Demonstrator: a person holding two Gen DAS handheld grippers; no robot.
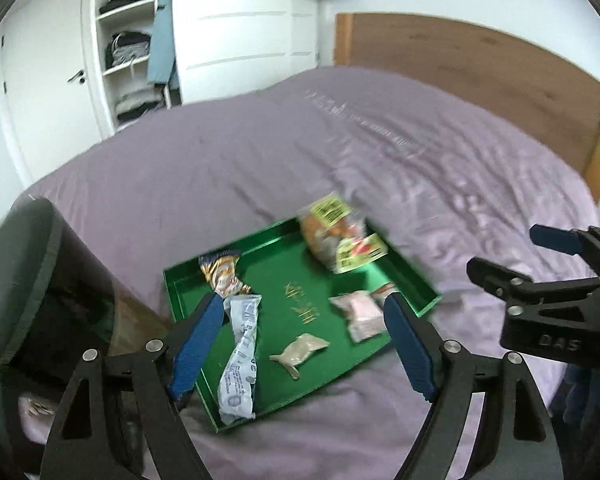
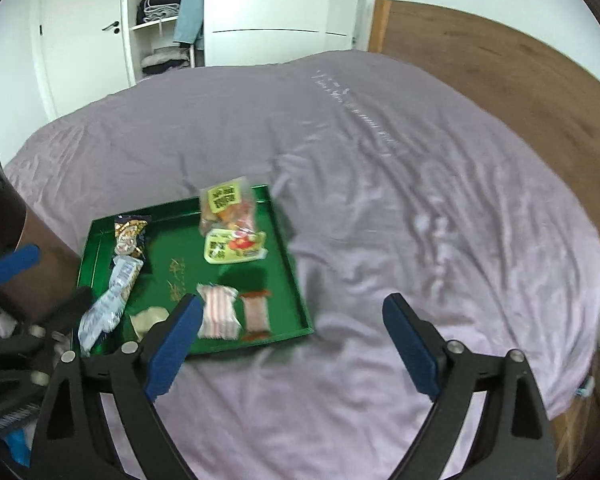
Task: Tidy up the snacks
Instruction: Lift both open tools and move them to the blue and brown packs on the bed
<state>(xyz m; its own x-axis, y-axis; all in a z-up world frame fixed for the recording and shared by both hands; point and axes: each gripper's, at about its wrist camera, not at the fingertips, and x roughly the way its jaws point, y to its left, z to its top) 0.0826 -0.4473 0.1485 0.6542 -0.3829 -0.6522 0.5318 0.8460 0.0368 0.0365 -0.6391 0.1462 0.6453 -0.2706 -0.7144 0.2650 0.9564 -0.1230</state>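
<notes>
Left wrist view: the left gripper (image 1: 304,316) hangs above the green tray (image 1: 228,248) on the purple bed (image 1: 260,152), its jaws spread wide with nothing between them. The right gripper (image 2: 292,320) is just as wide and empty, off the tray's near right corner. Inside the tray lie a long white packet (image 1: 240,356) along the left wall, a yellow-labelled bag (image 1: 340,236) at the far right corner and a pink striped packet (image 2: 218,312) near the front edge
</notes>
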